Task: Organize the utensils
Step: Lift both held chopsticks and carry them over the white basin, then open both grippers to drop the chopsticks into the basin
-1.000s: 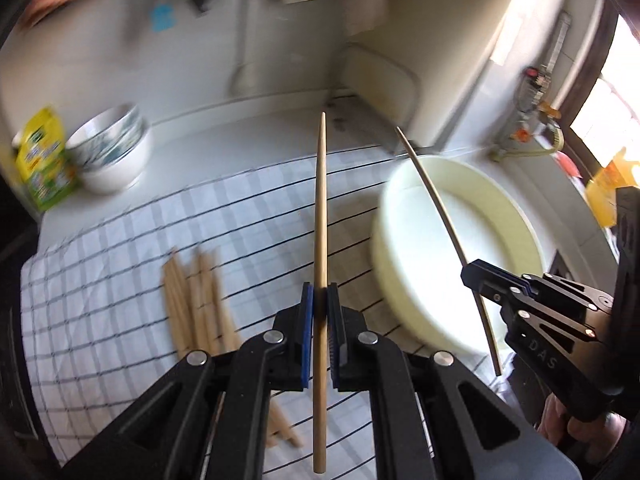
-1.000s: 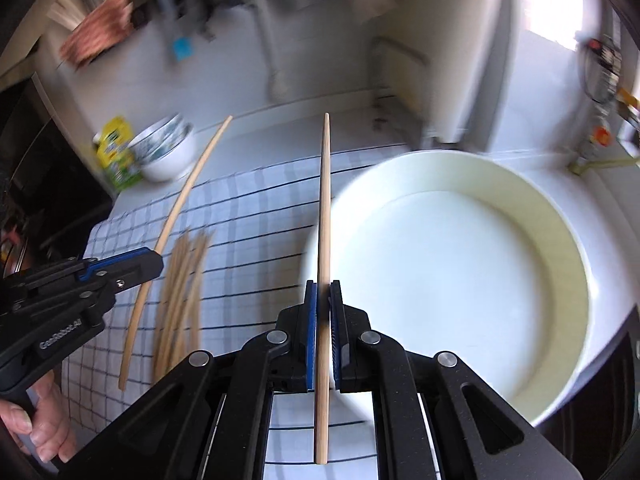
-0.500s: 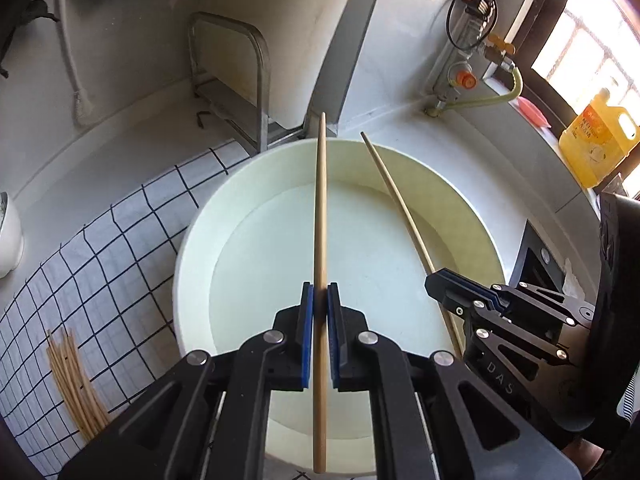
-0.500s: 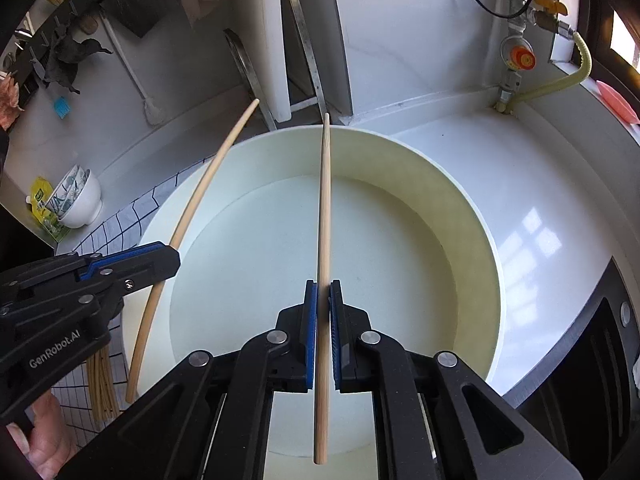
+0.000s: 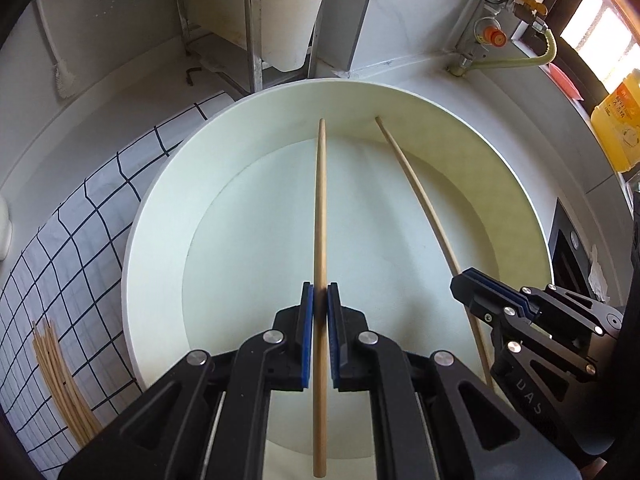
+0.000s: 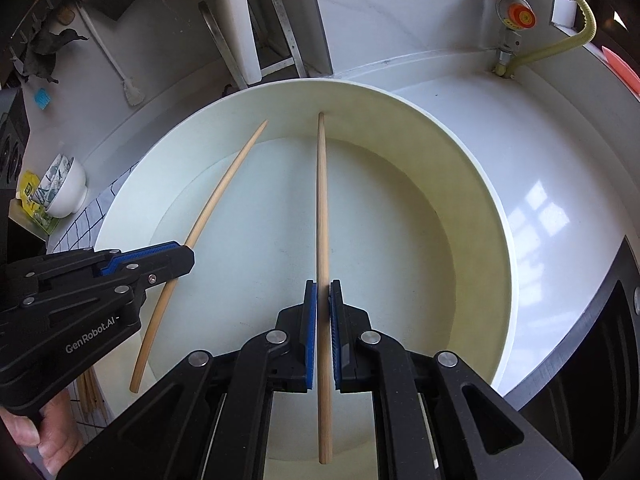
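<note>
My left gripper is shut on a wooden chopstick and holds it over a large cream round basin, tip near the far wall. My right gripper is shut on a second chopstick over the same basin. Each gripper shows in the other's view: the right one with its chopstick, the left one with its chopstick. A bundle of several chopsticks lies on the checked cloth at the left.
A metal rack stands behind the basin. A gas valve and yellow hose are at the back right, a yellow bottle at the right. Stacked bowls sit far left. A black stove edge lies at the right.
Both grippers have swung right from over the checked cloth to over the basin, each still holding its chopstick, and have come lower and closer to the basin.
</note>
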The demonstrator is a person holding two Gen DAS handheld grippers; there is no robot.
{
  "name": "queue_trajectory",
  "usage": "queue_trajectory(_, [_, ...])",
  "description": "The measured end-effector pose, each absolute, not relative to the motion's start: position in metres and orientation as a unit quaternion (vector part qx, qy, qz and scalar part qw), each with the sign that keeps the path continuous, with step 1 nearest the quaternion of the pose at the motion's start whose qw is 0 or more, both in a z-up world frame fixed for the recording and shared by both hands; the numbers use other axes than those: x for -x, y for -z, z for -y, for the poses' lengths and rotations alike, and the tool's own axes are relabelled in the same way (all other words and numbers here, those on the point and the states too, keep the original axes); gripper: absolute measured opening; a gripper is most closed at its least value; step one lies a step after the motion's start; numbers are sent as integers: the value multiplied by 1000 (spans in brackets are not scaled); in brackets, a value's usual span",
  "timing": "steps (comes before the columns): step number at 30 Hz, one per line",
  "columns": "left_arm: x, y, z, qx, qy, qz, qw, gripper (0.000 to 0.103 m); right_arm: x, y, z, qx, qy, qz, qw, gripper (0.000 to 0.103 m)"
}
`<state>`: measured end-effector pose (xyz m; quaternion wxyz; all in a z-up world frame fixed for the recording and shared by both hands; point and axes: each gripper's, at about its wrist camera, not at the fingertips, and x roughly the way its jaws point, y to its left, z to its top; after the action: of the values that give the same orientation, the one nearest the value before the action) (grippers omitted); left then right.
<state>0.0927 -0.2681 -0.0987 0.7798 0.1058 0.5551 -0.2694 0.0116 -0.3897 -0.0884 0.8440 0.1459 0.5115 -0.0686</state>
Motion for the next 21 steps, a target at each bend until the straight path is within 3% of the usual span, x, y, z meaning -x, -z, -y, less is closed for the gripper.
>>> queue_trajectory(1, [-93, 97, 268, -106, 267, -553, 782, 13, -10, 87, 390, -145, 70, -510, 845, 7])
queue_trajectory(3, [-92, 91, 266, -106, 262, -547, 788, 38, -8, 83, 391, -144, 73, -505, 848, 12])
queue_trajectory(5, [-92, 82, 262, -102, 258, -538, 796, 47, -5, 78, 393, -144, 77, -498, 852, 16])
queue_trajectory(16, [-81, 54, 235, -92, 241, -518, 816, 47, 5, 56, 381, -139, 71, -480, 863, 16])
queue_trajectory(21, [-69, 43, 214, -85, 229, -509, 825, 47, 14, 47, 367, -134, 69, -474, 867, 24])
